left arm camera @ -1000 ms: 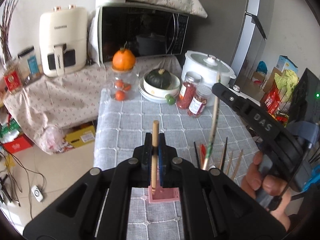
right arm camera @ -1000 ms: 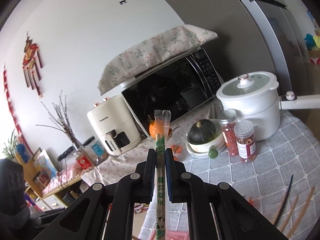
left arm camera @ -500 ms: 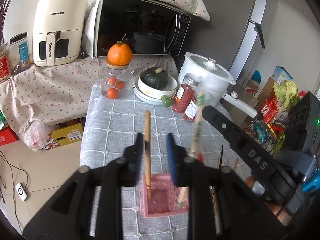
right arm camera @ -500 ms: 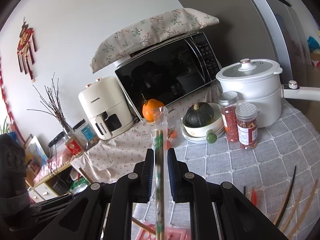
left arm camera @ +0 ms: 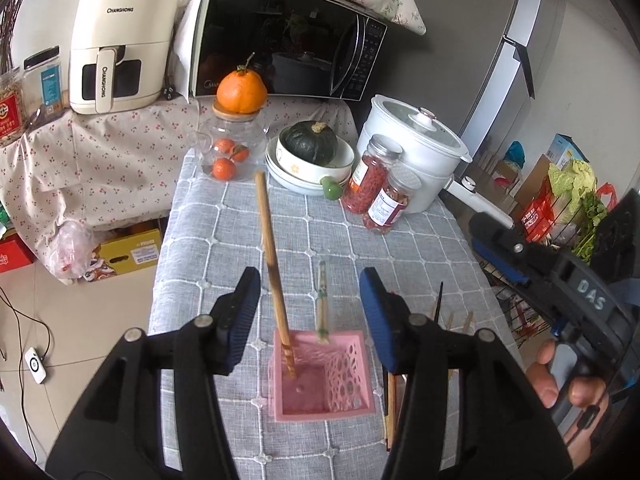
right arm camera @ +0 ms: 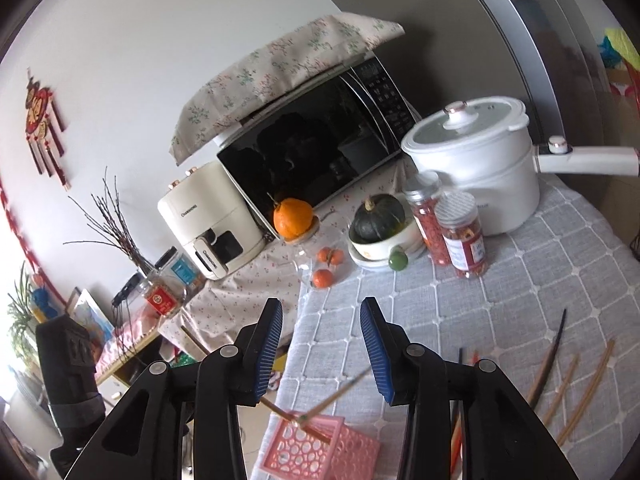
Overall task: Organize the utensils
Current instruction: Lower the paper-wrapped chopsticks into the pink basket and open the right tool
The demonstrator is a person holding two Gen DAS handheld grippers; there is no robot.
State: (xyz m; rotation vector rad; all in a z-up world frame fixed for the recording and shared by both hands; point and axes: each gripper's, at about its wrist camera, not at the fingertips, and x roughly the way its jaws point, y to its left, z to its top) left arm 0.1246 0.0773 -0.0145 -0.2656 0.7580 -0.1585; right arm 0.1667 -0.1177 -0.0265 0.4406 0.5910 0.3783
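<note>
A pink perforated holder (left arm camera: 324, 376) (right arm camera: 320, 450) stands on the grey checked tablecloth near its front edge. A brown wooden chopstick (left arm camera: 274, 272) leans in it toward the back left. A wrapped chopstick pair (left arm camera: 322, 304) (right arm camera: 340, 392) rests in it too. My left gripper (left arm camera: 306, 316) hangs over the holder with its jaws opening, and neither pad touches the brown chopstick between them. My right gripper (right arm camera: 320, 344) is above the holder, its jaws opening with nothing between the pads. Loose chopsticks (right arm camera: 560, 364) lie on the cloth to the right.
At the back of the table stand a glass jar (left arm camera: 230, 152) with an orange on top, bowls holding a dark squash (left arm camera: 308, 144), two red-filled jars (left arm camera: 380, 184) and a white pot (left arm camera: 416, 144). A microwave (left arm camera: 280, 40) and air fryer (left arm camera: 120, 40) sit behind.
Both grippers have opened. The brown chopstick has dropped from the left jaws into the holder, and the wrapped pair has left the right jaws and now rests in the holder.
</note>
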